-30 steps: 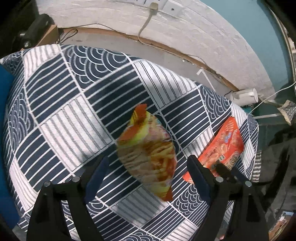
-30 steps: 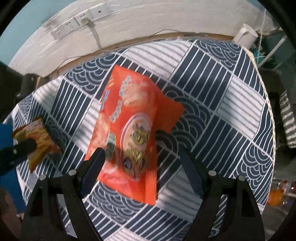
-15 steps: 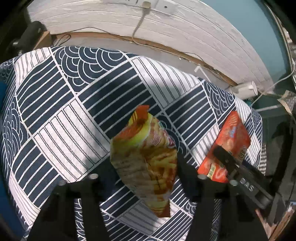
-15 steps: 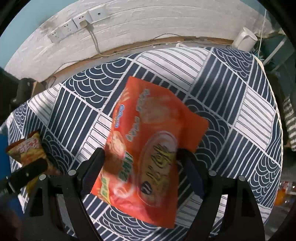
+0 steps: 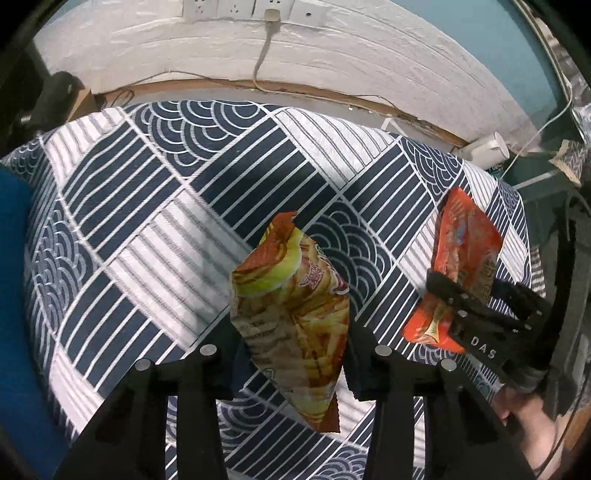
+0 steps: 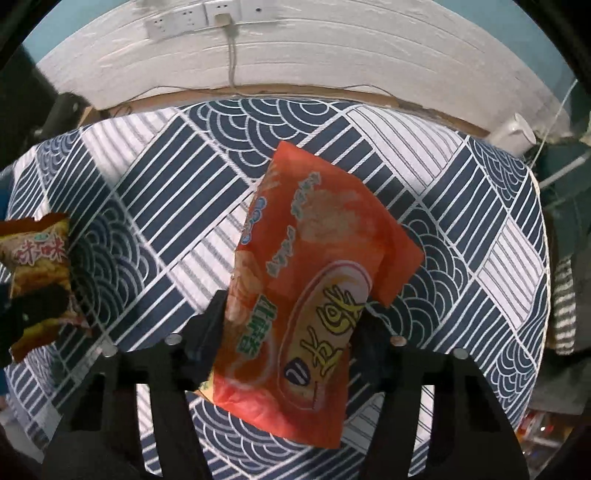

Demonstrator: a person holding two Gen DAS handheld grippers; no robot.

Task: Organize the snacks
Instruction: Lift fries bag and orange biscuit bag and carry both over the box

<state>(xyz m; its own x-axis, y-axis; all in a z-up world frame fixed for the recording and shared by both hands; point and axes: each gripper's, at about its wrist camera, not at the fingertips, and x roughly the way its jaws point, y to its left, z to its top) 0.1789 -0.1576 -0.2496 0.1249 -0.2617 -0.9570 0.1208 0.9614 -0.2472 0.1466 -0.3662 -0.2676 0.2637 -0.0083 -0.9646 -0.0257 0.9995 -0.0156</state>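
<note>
My left gripper (image 5: pixel 291 354) is shut on a yellow and red fries snack bag (image 5: pixel 295 310) and holds it lifted above the blue and white patterned tablecloth (image 5: pixel 166 206). My right gripper (image 6: pixel 291 332) is shut on an orange snack bag (image 6: pixel 306 280) and holds it lifted too. The orange bag (image 5: pixel 461 251) and the right gripper (image 5: pixel 476 314) show at the right of the left wrist view. The fries bag (image 6: pixel 40 266) shows at the left edge of the right wrist view.
A white wall with power sockets (image 5: pixel 255 9) and a plugged cable (image 5: pixel 264 55) stands behind the table. A white cup (image 5: pixel 484 146) sits at the far right corner. A blue object (image 5: pixel 14 295) lies at the table's left edge.
Both grippers have closed on their bags and lifted them off the cloth. Both views have pulled back and up, showing more wall.
</note>
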